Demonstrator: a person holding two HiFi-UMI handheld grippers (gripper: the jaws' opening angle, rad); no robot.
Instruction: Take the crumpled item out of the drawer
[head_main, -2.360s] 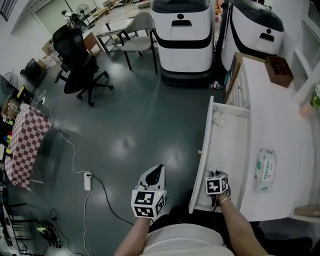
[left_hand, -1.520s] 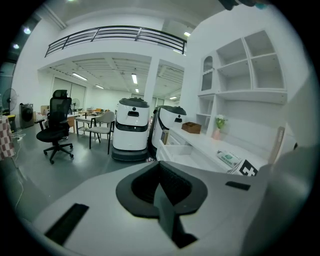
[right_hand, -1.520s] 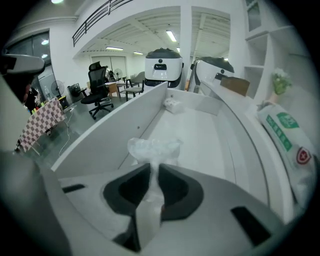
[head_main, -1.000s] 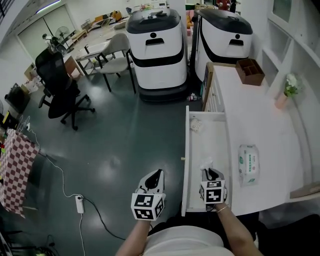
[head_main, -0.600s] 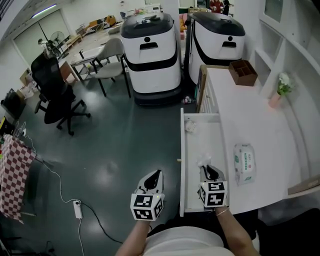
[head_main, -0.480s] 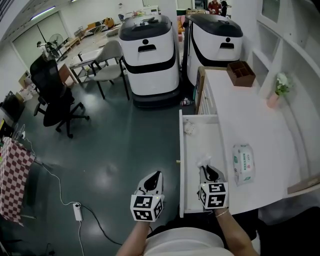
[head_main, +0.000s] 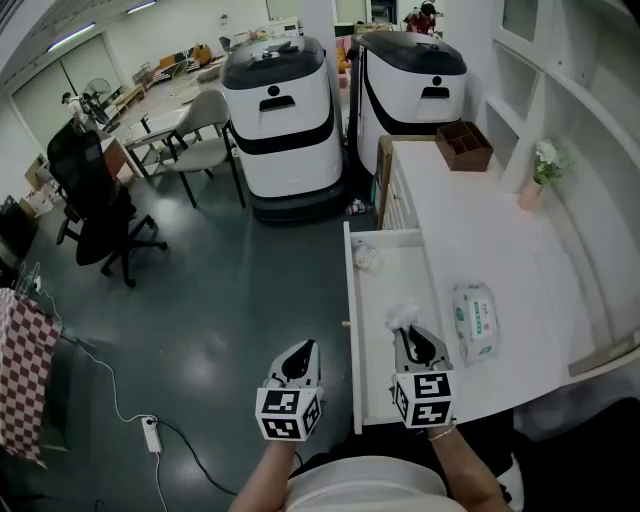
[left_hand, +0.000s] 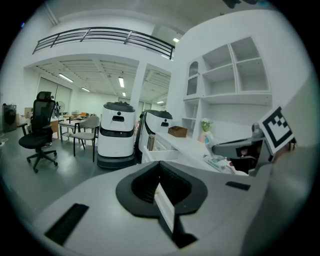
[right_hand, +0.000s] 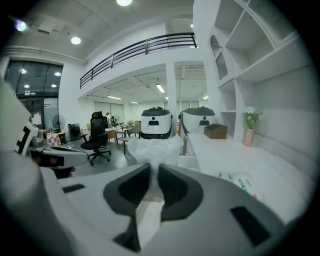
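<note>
White crumpled item (head_main: 402, 315) in right gripper (head_main: 407, 332), slightly nose-down above open drawer (head_main: 385, 285).

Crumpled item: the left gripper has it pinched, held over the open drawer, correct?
Wrong gripper. The right gripper view shows the crumpled item pinched in the fingers of the right gripper, held over the open drawer; the left gripper holds nothing.
</note>
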